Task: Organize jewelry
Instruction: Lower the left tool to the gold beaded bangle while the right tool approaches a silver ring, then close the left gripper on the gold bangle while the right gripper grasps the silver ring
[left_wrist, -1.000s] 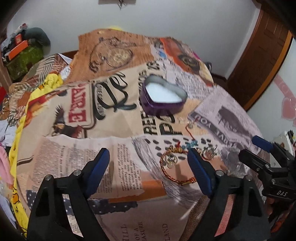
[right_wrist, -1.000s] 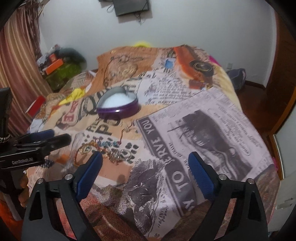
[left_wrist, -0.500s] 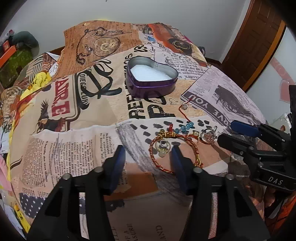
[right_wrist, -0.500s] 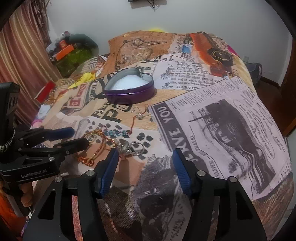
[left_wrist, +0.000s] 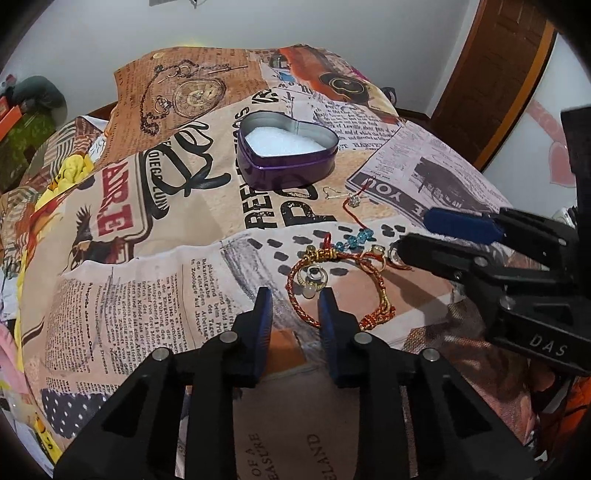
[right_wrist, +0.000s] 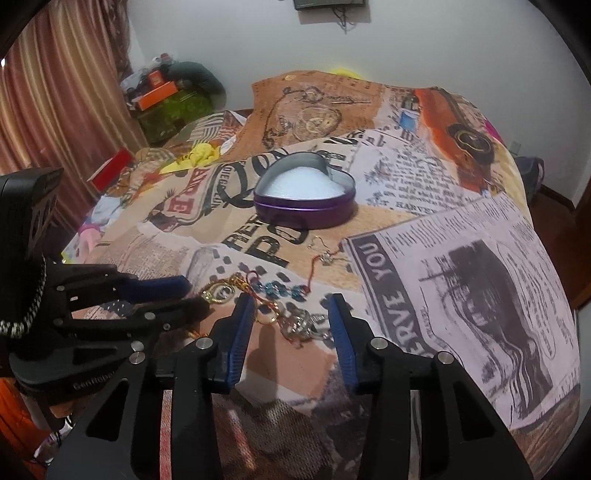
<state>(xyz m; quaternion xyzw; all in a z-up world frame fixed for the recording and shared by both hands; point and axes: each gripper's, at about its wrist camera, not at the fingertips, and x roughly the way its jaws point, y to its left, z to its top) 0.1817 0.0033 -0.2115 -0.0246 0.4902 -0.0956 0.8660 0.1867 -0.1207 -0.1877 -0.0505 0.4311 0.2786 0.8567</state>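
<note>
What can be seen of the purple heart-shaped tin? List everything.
The purple heart-shaped tin is a shallow metal box with glossy purple walls, a rolled rim and a bare silvery inside wall. It has no lid on and holds a white pad or filling that looks soft; no jewelry lies in it. It sits flat on the newspaper-print bedspread, beyond the pile of jewelry, point of the heart toward the left gripper. Neither gripper touches it.
</note>
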